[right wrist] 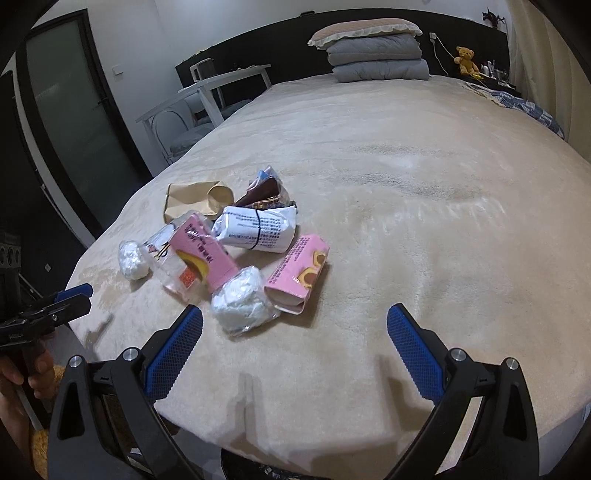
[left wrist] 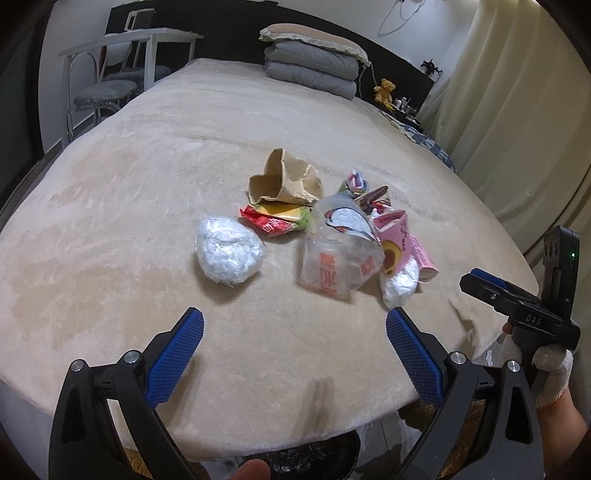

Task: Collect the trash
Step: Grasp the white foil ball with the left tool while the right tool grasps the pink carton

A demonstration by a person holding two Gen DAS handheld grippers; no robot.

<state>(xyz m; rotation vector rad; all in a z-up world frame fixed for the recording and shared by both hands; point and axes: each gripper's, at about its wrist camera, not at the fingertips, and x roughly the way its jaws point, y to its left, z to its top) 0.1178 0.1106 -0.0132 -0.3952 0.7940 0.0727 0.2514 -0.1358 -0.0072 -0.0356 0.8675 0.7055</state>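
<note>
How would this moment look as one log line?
task: collect trash | left gripper: open, empty | right gripper: open, empty | trash pile: on bed, untouched

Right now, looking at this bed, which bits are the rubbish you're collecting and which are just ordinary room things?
Trash to collect:
- crumpled brown paper bag
- red snack wrapper
- clear plastic bag with red print
- pink cartons
- two white plastic wads
- white printed packet

Just lying about:
- folded grey quilt
- pillow
- teddy bear
- white chair
</note>
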